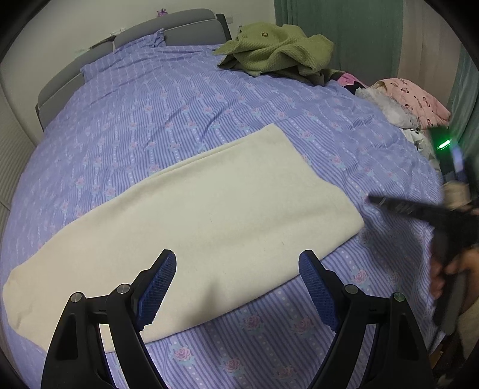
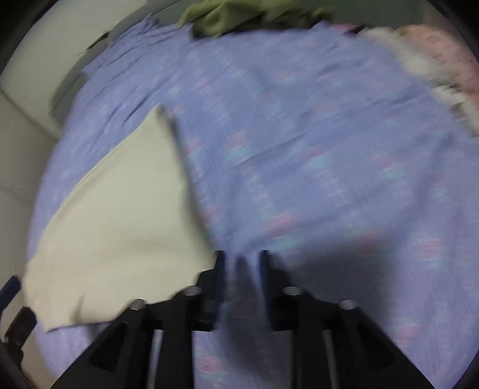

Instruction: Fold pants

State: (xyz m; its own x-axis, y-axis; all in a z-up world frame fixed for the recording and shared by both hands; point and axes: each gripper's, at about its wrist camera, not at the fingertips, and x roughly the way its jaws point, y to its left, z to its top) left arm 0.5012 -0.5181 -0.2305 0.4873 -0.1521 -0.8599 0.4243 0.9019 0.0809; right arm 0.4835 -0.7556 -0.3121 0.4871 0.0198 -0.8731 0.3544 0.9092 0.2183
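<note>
The cream pants (image 1: 185, 215) lie flat on the purple flowered bedspread (image 1: 167, 98) as one long folded strip running from lower left to upper right. My left gripper (image 1: 236, 287) is open and empty, hovering over the strip's near edge. My right gripper (image 2: 241, 263) is off the right end of the pants (image 2: 119, 209); its view is motion-blurred, its jaws stand narrowly apart and hold nothing I can see. The right gripper also shows at the right edge of the left wrist view (image 1: 419, 209).
A green knit garment (image 1: 278, 48) lies in a heap at the far side of the bed. Pink and white clothes (image 1: 413, 101) are piled at the right edge. A grey headboard (image 1: 167, 33) and wall stand behind; green curtains (image 1: 338, 27) hang at the back right.
</note>
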